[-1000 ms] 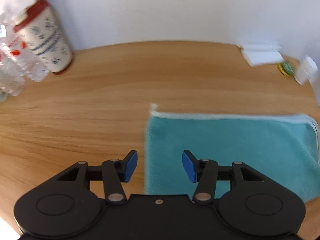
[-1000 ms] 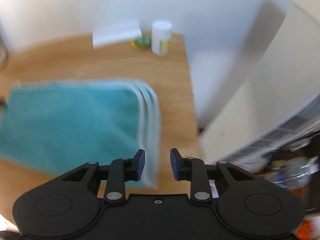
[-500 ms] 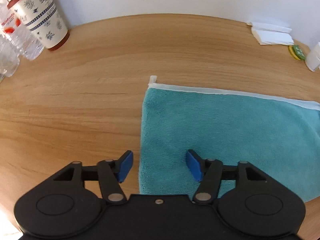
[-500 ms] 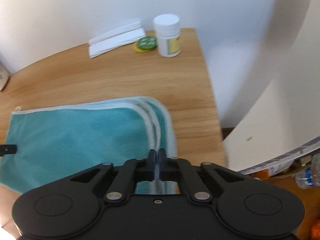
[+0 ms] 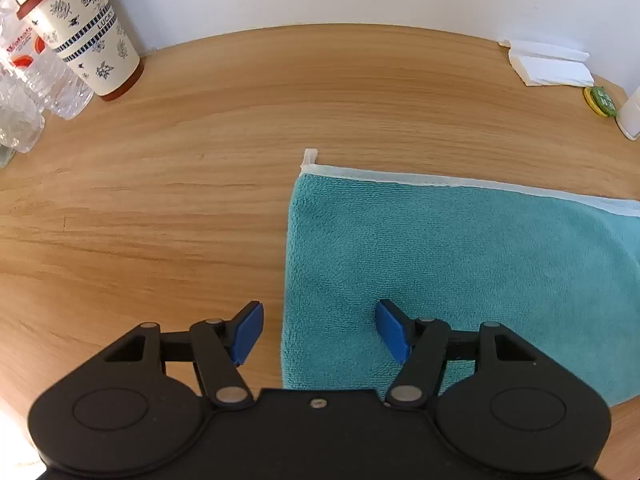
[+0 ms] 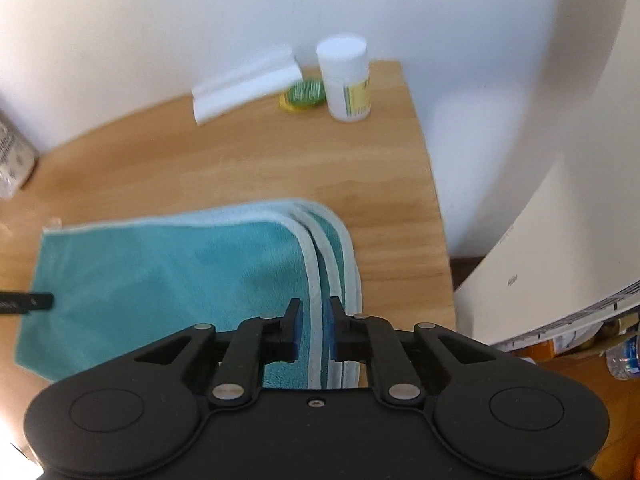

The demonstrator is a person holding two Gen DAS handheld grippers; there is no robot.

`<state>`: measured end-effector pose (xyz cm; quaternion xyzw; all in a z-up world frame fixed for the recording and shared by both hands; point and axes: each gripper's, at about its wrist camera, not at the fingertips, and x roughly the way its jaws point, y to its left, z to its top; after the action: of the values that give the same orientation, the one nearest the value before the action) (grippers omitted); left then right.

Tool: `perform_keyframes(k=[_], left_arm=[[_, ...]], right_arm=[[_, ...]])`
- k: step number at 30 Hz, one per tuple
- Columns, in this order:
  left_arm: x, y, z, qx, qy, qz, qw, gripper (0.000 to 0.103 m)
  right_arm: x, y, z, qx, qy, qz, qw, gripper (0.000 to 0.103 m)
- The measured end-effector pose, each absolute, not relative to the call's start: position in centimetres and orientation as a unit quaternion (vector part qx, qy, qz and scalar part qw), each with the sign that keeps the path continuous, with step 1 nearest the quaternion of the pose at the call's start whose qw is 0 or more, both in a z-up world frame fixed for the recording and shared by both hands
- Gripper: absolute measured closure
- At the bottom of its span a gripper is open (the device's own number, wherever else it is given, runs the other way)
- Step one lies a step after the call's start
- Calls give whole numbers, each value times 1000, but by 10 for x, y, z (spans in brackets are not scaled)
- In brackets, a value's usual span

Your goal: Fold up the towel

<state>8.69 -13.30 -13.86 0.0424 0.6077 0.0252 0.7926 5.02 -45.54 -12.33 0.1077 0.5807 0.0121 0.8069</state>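
Wooden worktop (image 5: 160, 208) carrying a folded teal towel (image 5: 460, 256); left gripper (image 5: 320, 330) spread astride its left edge, right gripper (image 6: 312, 334) slightly parted around its layered hems.

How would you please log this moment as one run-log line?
left gripper: open, straddling towel left edge | right gripper: open over stacked hems | towel: flat on table

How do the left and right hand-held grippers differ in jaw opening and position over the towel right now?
The left hand-held gripper is wide open, straddling the towel's plain left edge. The right hand-held gripper has a narrow gap, over the towel's layered white-trimmed right end. Both have blue pads and hold nothing.
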Motion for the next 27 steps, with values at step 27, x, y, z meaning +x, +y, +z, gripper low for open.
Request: perform_keyframes(k=[27], left_arm=[[91,-132,-140,52,615,27,786,36]], right_arm=[[85,-446,-128,66,571,42,817,83]])
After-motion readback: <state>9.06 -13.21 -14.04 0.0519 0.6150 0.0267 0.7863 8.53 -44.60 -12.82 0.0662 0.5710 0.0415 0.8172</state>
